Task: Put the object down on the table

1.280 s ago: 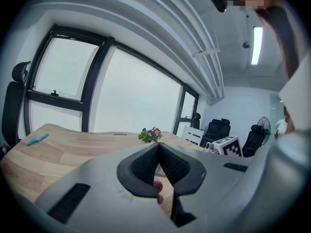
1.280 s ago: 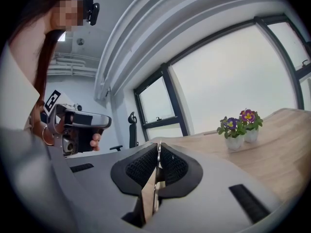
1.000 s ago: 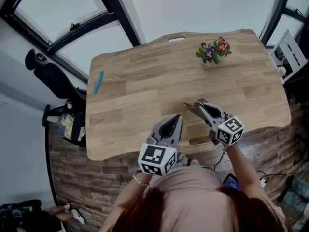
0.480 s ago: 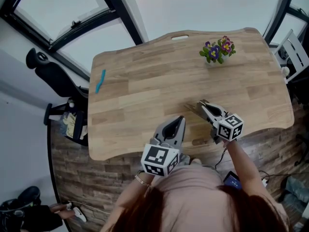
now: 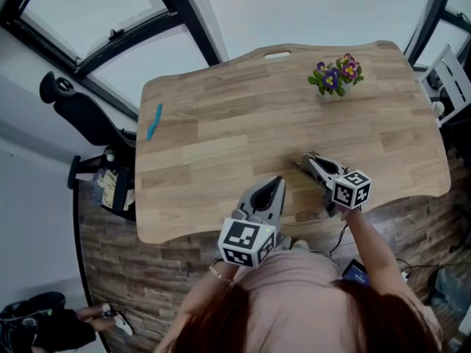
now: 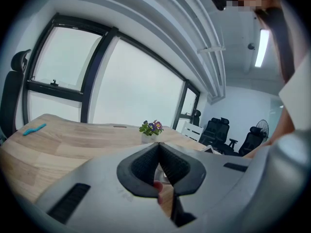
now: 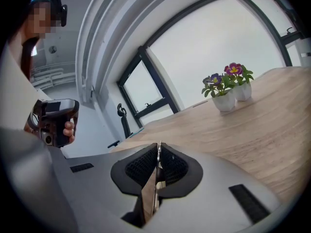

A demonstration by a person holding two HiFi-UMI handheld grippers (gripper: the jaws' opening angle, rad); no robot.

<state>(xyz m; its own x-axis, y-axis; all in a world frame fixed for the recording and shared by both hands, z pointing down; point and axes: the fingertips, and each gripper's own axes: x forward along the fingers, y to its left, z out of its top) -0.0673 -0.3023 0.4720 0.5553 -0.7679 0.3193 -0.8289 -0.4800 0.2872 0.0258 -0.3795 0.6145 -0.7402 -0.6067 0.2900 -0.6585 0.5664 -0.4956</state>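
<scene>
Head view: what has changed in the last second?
The right gripper seems to have sunk slightly toward the table, nearer the person, still shut on its thin flat object. The left gripper, shut and empty, the potted flowers and the blue item stayed put.

The thin object point(image 7: 148, 194) in the right tongs point(image 7: 159, 148) is showing only its edge, so unidentifiable; the blue item point(image 5: 152, 122) on the tabletop point(image 5: 221, 134) is looking too small to name.
</scene>
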